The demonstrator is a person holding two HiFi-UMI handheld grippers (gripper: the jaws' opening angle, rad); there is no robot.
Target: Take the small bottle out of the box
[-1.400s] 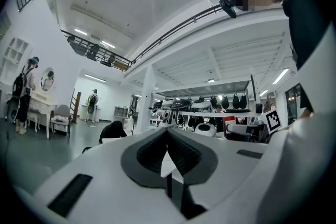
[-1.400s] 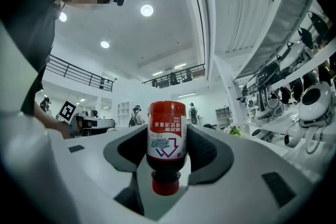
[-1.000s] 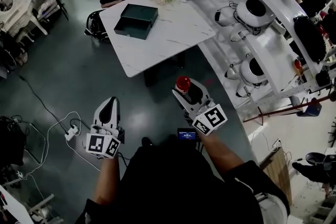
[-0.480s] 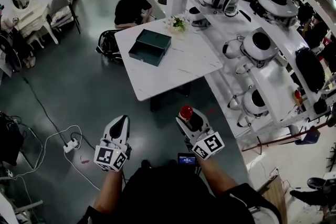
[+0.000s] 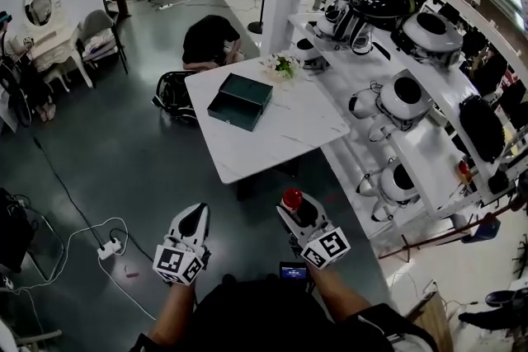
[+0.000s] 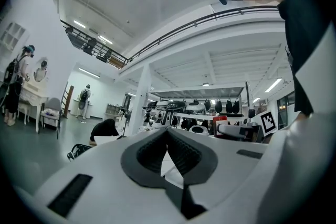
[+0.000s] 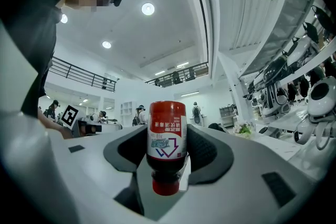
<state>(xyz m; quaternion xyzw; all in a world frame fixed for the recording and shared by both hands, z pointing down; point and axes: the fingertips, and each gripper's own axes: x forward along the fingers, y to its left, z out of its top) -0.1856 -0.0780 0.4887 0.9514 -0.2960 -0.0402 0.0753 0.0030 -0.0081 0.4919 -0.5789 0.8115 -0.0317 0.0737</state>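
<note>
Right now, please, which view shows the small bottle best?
The right gripper view: the small bottle stands central, label visible. The head view shows only its red end; the left gripper view, a far red speck.

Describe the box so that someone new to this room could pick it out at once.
Find the white table beside the long white shelves. On its far left part, near the flowers at the far corner, lies the box. It is flat, rectangular and dark green, the only dark thing on that pale top.
</note>
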